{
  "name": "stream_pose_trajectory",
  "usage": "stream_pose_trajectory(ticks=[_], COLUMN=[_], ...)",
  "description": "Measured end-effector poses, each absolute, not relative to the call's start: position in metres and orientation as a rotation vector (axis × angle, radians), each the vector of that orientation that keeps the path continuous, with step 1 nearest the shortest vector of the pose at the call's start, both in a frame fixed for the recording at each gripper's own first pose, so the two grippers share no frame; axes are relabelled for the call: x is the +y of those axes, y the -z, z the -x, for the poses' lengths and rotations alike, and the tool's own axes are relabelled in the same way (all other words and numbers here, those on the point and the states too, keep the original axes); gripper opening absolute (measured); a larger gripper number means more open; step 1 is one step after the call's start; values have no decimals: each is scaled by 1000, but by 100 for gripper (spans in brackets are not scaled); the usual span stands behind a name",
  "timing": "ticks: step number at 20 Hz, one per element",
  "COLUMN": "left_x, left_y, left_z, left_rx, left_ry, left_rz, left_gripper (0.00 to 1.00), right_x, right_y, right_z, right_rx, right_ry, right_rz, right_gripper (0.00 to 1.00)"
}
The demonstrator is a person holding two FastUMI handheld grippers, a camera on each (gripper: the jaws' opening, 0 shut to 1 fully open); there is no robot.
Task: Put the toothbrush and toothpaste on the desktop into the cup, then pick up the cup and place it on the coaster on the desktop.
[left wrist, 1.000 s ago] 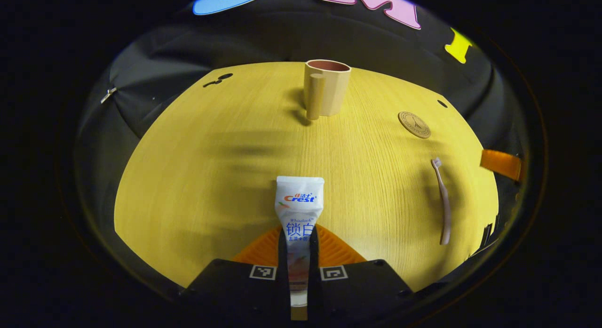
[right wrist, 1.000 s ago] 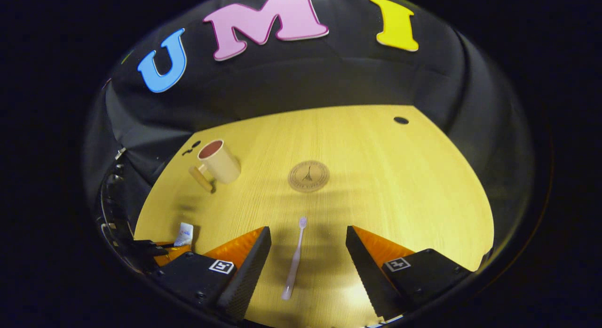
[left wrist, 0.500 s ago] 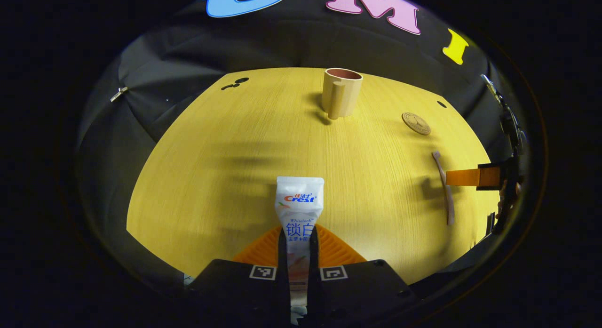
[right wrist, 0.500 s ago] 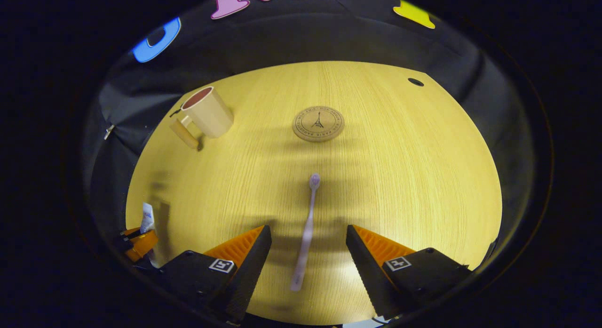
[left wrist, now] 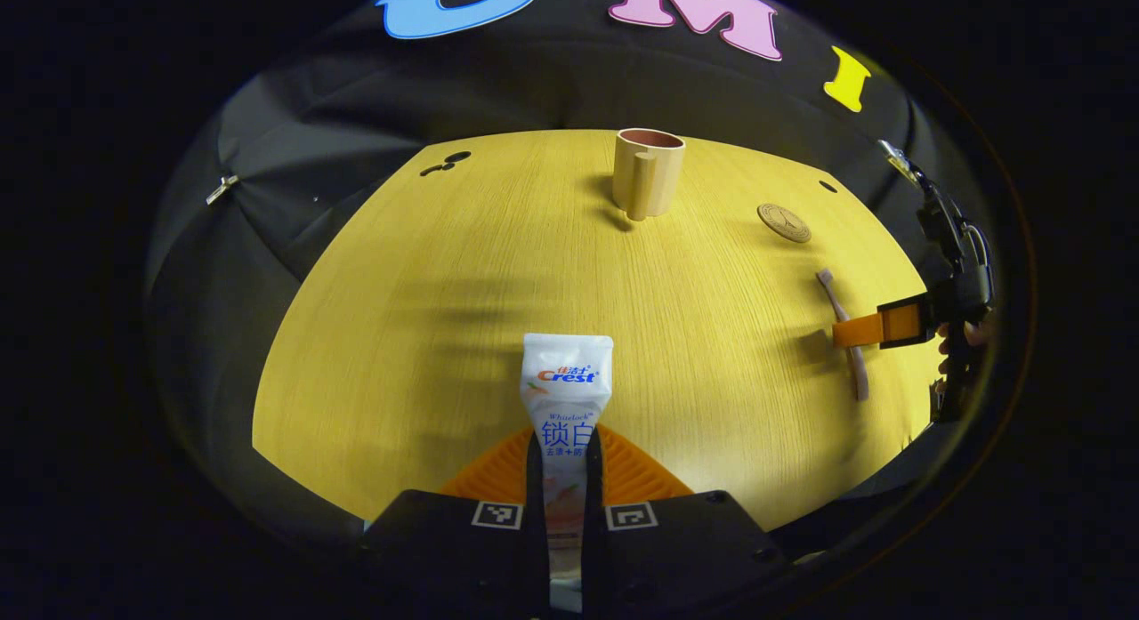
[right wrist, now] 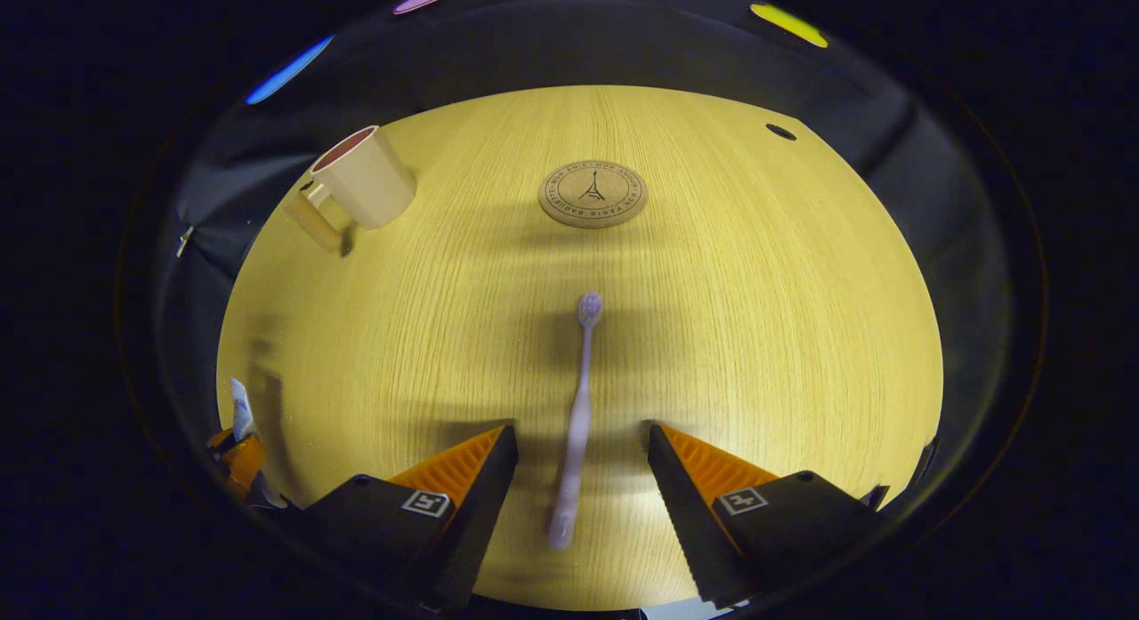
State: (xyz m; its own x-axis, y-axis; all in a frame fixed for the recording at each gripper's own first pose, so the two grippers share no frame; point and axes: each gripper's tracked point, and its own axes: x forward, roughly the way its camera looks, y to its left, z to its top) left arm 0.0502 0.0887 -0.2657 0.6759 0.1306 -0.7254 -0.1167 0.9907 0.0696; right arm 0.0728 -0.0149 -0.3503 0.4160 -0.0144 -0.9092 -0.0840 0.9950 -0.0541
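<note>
My left gripper (left wrist: pixel 566 442) is shut on the white toothpaste tube (left wrist: pixel 566 389), held above the yellow desktop (left wrist: pixel 498 273) with its flat end pointing away. Far ahead stands the beige cup (left wrist: pixel 648 171), upright, handle toward me. The round cork coaster (left wrist: pixel 784 222) lies to its right. My right gripper (right wrist: pixel 580 438) is open and low over the table, its fingers on either side of the pale purple toothbrush (right wrist: pixel 577 415), which lies flat with its head toward the coaster (right wrist: pixel 593 193). The left gripper view shows the right gripper (left wrist: pixel 876 328) over the toothbrush (left wrist: pixel 845 331).
The cup (right wrist: pixel 356 180) sits at the far left in the right gripper view. Small dark holes (left wrist: pixel 445 162) mark the desktop's far corners. Black cloth surrounds the table on all sides. A hand (left wrist: pixel 961 335) holds the right gripper at the table's right edge.
The right gripper has dropped lower and moved forward, so its open fingers now straddle the toothbrush handle. The left gripper has lifted back a little with the toothpaste still held.
</note>
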Motion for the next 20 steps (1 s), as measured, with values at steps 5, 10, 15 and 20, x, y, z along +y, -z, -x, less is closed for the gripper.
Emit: stream_pose_trajectory(ticks=[5,10,15,20], left_x=[92,93,90,86], left_y=[266,271,273,250], left_z=[-49,-46,-47,-69], left_rx=[821,835,837,782], left_ry=[-118,-101,-86,-68], left_rz=[-34,-33,-18,2], left_gripper=[19,19,20,19], right_x=[-15,-15,-10,-31], right_y=[348,349,348,337], right_z=[-75,-77,-70,-69], right_rx=[1122,1139,1154,1160], right_ry=[1,36,-76,-34], right_rz=[96,53,80,31], right_gripper=[70,12,6,6])
